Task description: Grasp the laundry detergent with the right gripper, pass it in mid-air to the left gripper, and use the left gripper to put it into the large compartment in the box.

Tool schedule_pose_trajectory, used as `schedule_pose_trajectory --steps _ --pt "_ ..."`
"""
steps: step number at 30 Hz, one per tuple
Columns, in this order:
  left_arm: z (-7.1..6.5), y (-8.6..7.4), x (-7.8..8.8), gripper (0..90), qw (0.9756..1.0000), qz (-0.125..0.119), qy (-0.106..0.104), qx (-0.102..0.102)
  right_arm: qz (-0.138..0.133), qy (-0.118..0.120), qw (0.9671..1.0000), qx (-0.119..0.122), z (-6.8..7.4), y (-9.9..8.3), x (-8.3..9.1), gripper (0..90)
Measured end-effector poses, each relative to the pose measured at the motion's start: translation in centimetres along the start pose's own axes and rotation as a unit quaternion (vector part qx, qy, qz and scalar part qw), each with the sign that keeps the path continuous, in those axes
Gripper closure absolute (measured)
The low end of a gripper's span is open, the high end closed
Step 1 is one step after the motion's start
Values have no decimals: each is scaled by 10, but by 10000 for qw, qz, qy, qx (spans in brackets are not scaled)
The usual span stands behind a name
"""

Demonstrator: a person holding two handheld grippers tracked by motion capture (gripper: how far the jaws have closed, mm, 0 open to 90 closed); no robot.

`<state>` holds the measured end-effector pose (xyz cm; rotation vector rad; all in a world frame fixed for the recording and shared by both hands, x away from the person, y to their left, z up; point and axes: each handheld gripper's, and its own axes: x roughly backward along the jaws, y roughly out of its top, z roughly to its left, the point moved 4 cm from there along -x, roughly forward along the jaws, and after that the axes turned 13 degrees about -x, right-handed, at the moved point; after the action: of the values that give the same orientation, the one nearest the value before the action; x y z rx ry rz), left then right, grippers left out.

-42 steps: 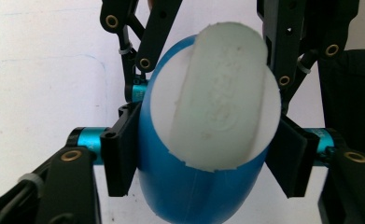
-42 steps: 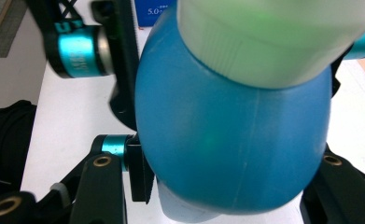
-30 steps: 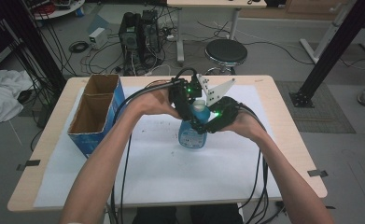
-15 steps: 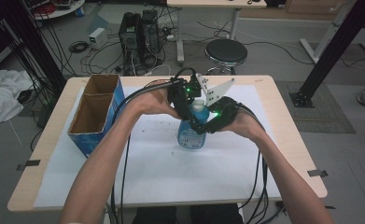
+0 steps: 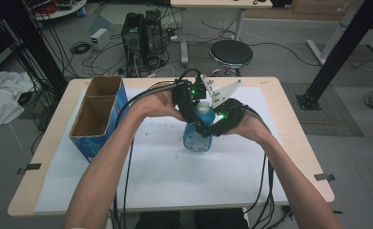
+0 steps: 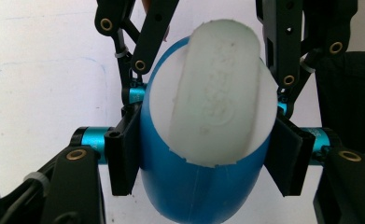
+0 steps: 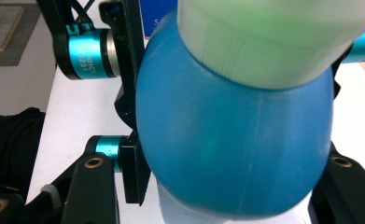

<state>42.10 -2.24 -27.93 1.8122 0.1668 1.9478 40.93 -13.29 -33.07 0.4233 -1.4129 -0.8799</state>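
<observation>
Care is called for in the step in hand, which is judged to be the freeing of the white cap (image 6: 217,88) from the blue bottle (image 5: 197,138): the body should be kept clamped and upright on the white table cover (image 5: 184,176) while the other grip is shifted, so that nothing tips or spills. Near the middle of the table, the bottle is seen standing between the two hands, with bare cover on the near side of it. The left gripper (image 6: 203,156) is closed narrowly on the bottle's upper part, its pads being pressed against the blue wall just below the cap. The right gripper (image 5: 208,126) is set lower, around the rounded blue body (image 7: 231,149); its jaws have just been opening, with the bottle between them, and whether its pads are pressed on the wall cannot be told. Farther left, an open cardboard box with blue sides (image 5: 98,117) is stood at the table's left edge, well apart from the bottle. Beyond the far edge, a black stool (image 5: 230,52) is placed on the floor.
</observation>
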Motion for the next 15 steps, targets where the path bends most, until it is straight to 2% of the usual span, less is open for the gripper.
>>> schedule_pose_trajectory --steps 1,2,3,6,7,8,9,12,13,15 --pt "0 0 0 370 10000 0 0 -27 7 9 10000 -43 0 0 0 389" --pt "-1 0 0 370 9999 -45 27 89 -9 0 10000 -81 0 0 0 378" --pt "0 0 2 370 10000 -11 20 30 -7 6 9999 -136 1 0 0 376" --pt "-1 -1 2 370 10000 -24 11 45 -99 103 9993 -335 4 -1 0 361" --pt "-2 -1 2 370 9999 -48 19 102 -23 93 9994 -344 3 -2 1 349" --pt "-2 -1 2 370 9999 -60 17 111 -80 25 9994 -329 2 -2 0 349" --pt "-1 -2 3 370 10000 -7 10 28 -34 34 9993 -362 2 -2 1 342" --pt "-1 -3 4 370 10000 15 29 41 -18 -31 9993 -364 1 -2 1 325" --pt "-2 -3 5 370 10000 -18 39 51 15 -45 9990 -435 2 -3 2 322" --pt "-3 -3 5 370 9999 -69 59 133 -31 0 9994 -353 2 -2 1 320"
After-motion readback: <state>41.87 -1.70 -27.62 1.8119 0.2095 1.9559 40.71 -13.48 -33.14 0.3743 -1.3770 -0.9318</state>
